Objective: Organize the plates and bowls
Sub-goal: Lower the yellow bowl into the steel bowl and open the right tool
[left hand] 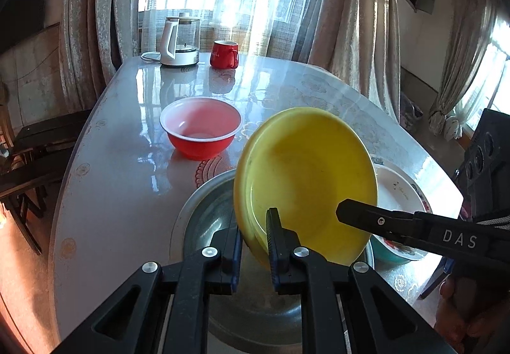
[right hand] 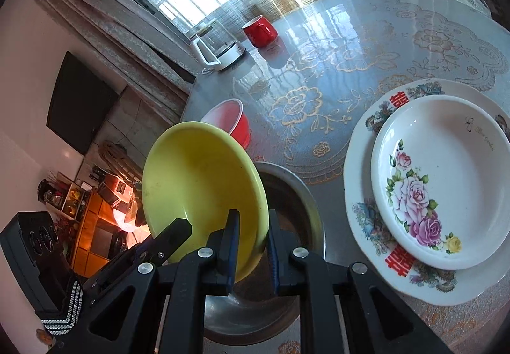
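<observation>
A yellow bowl (left hand: 306, 175) hangs tilted on edge above a metal basin (left hand: 204, 213). My left gripper (left hand: 255, 247) is shut on the bowl's lower rim, one pad inside and one behind. From the right, a finger (left hand: 366, 218) of the other gripper reaches across the bowl's inside. In the right wrist view my right gripper (right hand: 251, 247) is shut on the rim of the same yellow bowl (right hand: 197, 181), over the metal basin (right hand: 306, 204). A finger (right hand: 177, 231) of the left gripper shows at the bowl's lower left. A red bowl (left hand: 200, 127) stands upright beyond.
A rose-patterned white dish (right hand: 446, 181) lies on a larger decorated plate (right hand: 360, 162) to the right of the basin. At the table's far end stand a glass kettle (left hand: 180, 41) and a red mug (left hand: 224, 54). The glossy table (left hand: 121, 162) drops off at left; curtains hang behind.
</observation>
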`<state>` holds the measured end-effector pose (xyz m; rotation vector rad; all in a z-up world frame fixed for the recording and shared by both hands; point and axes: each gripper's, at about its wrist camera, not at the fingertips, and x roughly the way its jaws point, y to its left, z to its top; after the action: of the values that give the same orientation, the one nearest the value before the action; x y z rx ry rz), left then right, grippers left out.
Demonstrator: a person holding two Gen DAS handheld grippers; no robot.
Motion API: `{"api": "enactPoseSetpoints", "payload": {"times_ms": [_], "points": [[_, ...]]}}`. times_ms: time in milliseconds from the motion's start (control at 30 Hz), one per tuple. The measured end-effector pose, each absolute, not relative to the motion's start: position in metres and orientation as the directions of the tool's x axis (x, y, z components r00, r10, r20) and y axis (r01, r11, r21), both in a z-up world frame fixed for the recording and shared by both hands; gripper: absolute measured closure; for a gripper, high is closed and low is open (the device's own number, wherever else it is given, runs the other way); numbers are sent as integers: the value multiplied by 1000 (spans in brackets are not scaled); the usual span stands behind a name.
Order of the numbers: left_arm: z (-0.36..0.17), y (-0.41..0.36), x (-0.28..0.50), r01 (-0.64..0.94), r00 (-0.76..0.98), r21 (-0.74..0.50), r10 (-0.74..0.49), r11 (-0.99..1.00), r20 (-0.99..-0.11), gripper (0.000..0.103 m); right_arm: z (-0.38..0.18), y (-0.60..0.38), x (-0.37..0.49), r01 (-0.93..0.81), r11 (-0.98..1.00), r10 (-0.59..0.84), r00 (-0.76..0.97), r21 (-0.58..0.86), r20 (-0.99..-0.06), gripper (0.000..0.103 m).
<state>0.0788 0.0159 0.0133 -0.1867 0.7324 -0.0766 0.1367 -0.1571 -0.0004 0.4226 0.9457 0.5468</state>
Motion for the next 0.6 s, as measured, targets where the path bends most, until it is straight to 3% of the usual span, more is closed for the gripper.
{"api": "enactPoseSetpoints", "payload": {"times_ms": [600], "points": [[-14,20,66,-22,710,-127,-74,992,-701,89,-17,-148,124,-254,840,542,426,480,-724,78]]}}
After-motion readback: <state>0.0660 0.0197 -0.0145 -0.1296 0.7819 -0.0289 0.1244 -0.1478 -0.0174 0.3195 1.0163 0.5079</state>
